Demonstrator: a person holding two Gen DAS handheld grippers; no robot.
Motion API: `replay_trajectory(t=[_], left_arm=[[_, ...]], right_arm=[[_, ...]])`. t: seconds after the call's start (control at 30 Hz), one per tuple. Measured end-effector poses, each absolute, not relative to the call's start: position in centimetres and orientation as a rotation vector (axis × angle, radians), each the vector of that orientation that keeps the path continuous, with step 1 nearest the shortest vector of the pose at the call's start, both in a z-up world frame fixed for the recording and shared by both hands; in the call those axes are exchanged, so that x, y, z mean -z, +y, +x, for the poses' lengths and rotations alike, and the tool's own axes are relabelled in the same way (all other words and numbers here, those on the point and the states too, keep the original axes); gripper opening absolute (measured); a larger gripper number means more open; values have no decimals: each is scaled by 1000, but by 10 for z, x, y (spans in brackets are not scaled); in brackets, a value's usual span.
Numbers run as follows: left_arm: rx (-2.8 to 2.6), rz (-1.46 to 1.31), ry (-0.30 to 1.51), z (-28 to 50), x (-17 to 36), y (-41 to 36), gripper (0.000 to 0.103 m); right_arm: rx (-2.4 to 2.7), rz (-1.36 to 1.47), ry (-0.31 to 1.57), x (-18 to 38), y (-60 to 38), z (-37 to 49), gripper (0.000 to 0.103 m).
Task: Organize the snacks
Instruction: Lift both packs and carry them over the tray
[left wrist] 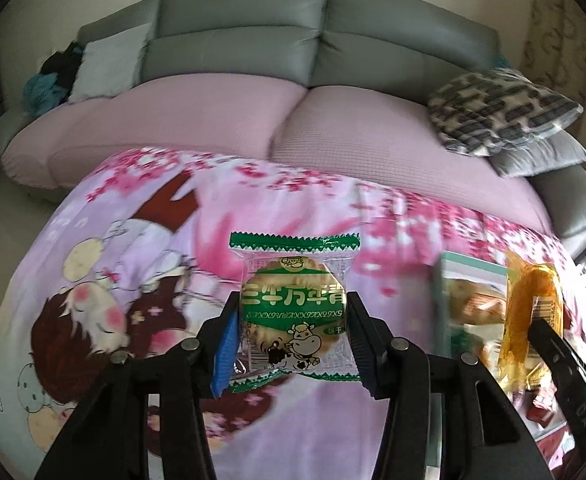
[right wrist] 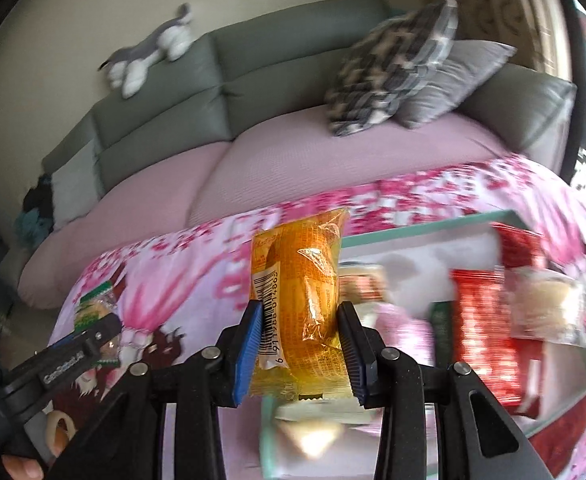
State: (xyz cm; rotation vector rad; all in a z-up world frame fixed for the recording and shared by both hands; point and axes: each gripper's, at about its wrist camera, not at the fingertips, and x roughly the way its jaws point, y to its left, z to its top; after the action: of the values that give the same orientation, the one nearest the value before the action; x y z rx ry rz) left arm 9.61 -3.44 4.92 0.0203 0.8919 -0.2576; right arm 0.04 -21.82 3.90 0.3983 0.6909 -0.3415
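Left tongs [left wrist: 293, 334]: blue-padded fingers closed on a green-wrapped biscuit packet [left wrist: 294, 314], held upright by its two side edges, raised above the desk. Desk covered by a pink cartoon-print cloth [left wrist: 141, 280]. To the right, blurred: mint-green box [left wrist: 471, 280] with wrapped snacks inside; beside it an orange snack packet [left wrist: 533, 312] in the right tongs, one black finger of which crosses the lower right corner. Behind the desk: grey sofa [left wrist: 245, 36] with pink seat cover, patterned cushion [left wrist: 501, 116], plush toy on the backrest.

Right tongs [right wrist: 299, 344]: closed on the orange snack packet [right wrist: 301, 304], gripped at its lower half, barcode facing left, held upright over the near left edge of the mint-green box [right wrist: 425, 228]. In the box, blurred: red packets [right wrist: 485, 332], a pale wrapped snack [right wrist: 549, 300]. At far left: left tongs [right wrist: 93, 334] with the biscuit packet [right wrist: 95, 308], well apart from the box, over the cloth [right wrist: 197, 264]. Behind: sofa [right wrist: 253, 64], patterned cushion [right wrist: 397, 68], grey cushion [right wrist: 453, 80], grey-white plush toy [right wrist: 149, 60].
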Motion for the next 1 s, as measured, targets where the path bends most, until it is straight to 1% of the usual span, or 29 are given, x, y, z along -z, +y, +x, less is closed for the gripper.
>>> replay_trajectory(t=[0.4,0.7,1.0], left_arm=[[439,108,870,54,-52,-121,51],[527,151,884,32,-44,-170,51],[573,178,886,22,-37,-197,52]], right_arm=[[512,505,626,-43,-299,-60,41],[532,546,593,-46,-323,-86,41],[503,580,592,-41,-335,-92,41]])
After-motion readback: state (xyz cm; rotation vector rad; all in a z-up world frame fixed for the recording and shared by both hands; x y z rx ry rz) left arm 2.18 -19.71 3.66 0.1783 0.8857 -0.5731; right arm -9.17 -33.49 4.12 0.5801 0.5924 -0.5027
